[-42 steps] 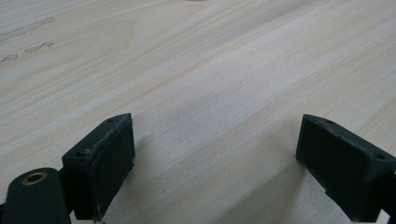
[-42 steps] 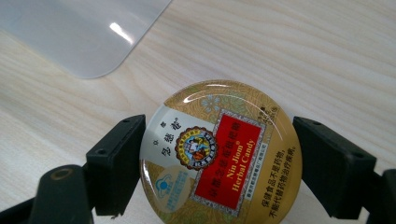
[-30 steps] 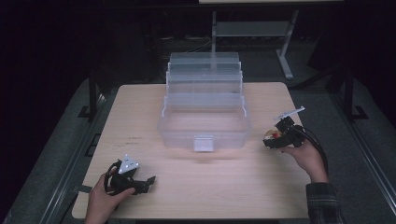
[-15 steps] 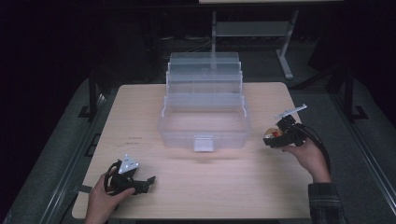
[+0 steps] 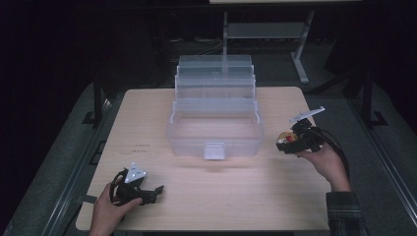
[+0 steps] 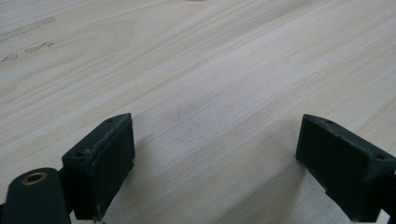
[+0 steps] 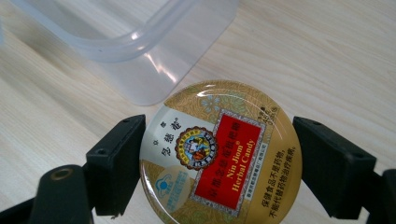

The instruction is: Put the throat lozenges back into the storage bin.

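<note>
A round gold candy tin (image 7: 219, 149) with a red label sits between the jaws of my right gripper (image 7: 219, 161), which is shut on it. In the high view that gripper (image 5: 286, 143) holds the tin (image 5: 284, 138) above the table, just right of the clear plastic tiered box (image 5: 215, 114). A corner of the box (image 7: 140, 42) shows close beyond the tin. My left gripper (image 5: 156, 191) rests low at the table's front left, and its jaws stand wide open over bare wood (image 6: 215, 158) with nothing between them.
The clear box stands open at the table's middle, its trays stepped back towards the far edge. The light wooden table (image 5: 221, 196) has free room in front of the box. A metal stand (image 5: 300, 44) stands beyond the table.
My right gripper has drifted slightly up and left with the tin, closer to the box's right side. The left gripper has stayed still.
</note>
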`<state>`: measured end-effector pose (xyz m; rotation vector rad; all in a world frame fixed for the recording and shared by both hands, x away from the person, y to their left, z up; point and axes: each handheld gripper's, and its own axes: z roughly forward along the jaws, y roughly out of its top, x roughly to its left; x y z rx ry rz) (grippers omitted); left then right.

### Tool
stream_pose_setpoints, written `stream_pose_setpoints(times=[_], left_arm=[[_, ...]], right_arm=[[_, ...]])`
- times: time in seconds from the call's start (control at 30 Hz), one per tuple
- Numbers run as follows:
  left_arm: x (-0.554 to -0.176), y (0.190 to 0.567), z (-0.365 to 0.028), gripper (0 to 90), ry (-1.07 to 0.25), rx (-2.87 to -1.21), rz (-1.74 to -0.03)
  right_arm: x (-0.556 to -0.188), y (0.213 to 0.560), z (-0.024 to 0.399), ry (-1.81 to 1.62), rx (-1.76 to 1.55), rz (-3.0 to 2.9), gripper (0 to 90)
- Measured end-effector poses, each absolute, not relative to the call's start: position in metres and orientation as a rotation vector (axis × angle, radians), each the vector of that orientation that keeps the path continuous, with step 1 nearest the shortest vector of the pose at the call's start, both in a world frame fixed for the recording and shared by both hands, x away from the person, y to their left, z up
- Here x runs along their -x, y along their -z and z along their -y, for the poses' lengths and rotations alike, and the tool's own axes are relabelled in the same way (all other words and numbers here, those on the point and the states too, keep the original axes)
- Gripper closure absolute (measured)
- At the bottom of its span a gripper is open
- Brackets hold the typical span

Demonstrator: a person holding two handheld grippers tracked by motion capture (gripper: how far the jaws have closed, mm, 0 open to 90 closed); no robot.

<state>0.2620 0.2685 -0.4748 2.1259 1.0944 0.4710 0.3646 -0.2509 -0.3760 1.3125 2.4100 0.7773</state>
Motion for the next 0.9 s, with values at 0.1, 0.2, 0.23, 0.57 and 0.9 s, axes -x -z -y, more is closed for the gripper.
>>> stream_pose_setpoints(times=[0.1, 0.2, 0.23, 0.57, 0.9], left_arm=[[-0.262, 0.475, -0.269, 10.7, -0.471, -2.126, -1.094], [-0.262, 0.475, -0.269, 10.7, -0.471, -2.126, -1.094], [-0.262, 0.475, -0.269, 10.7, -0.471, -2.126, -1.094], [-0.262, 0.475, -0.269, 10.7, -0.471, -2.126, -1.094], [-0.262, 0.475, -0.269, 10.7, -0.471, -2.126, -1.094]], right_arm=[[-0.365, 0.373, 0.248, -0.779, -1.298, -2.416, 19.8], [-0.366, 0.371, 0.246, -0.777, -1.291, -2.422, 19.8], [-0.366, 0.370, 0.245, -0.780, -1.286, -2.422, 19.8], [-0.370, 0.361, 0.237, -0.797, -1.266, -2.430, 19.8], [-0.376, 0.351, 0.228, -0.817, -1.247, -2.439, 19.8]])
